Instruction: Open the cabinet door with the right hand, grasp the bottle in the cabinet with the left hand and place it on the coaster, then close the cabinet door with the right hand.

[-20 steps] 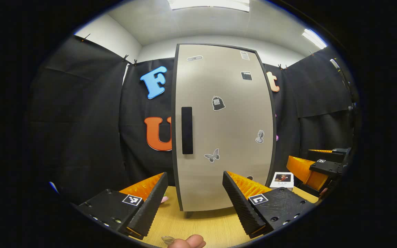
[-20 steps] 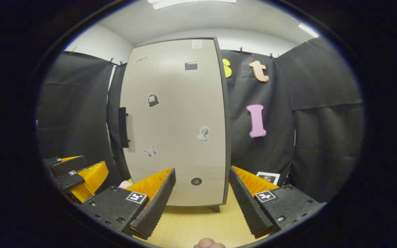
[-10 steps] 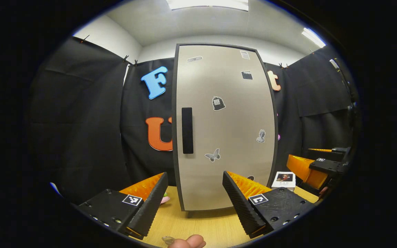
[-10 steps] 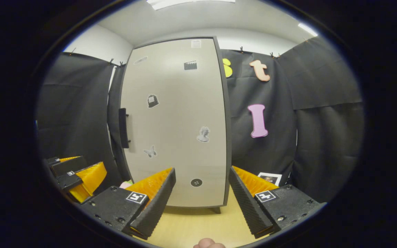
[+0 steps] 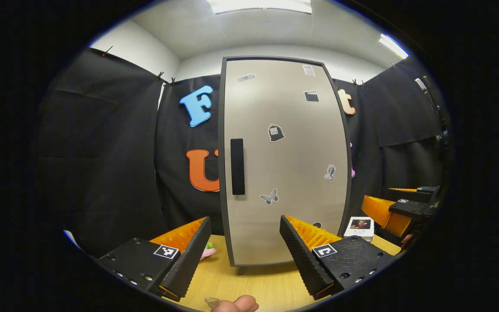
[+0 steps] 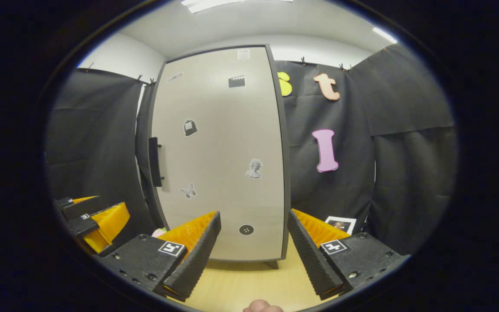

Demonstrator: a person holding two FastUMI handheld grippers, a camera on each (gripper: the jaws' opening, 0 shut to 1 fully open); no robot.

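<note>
A tall grey cabinet (image 5: 288,164) with stickers on its door stands on the wooden table, door closed. Its black handle (image 5: 237,166) runs upright near the door's left edge, also seen as the handle (image 6: 154,161) in the right gripper view. The bottle is hidden behind the door. My left gripper (image 5: 245,242) is open and empty, a short way in front of the cabinet's lower part. My right gripper (image 6: 254,238) is open and empty too, facing the door (image 6: 219,156) from the right side. The right gripper (image 5: 399,210) also appears at the far right of the left gripper view.
A small white card with a picture (image 5: 359,225) lies on the table right of the cabinet; it is the card (image 6: 339,224) in the right gripper view. A pink and green object (image 5: 207,251) lies left of the cabinet's base. Bare wooden tabletop (image 5: 254,286) stretches before the cabinet.
Both views have drifted slightly; the cabinet sits a little lower and further right in the left gripper view. Both grippers stay open and the door stays closed.
</note>
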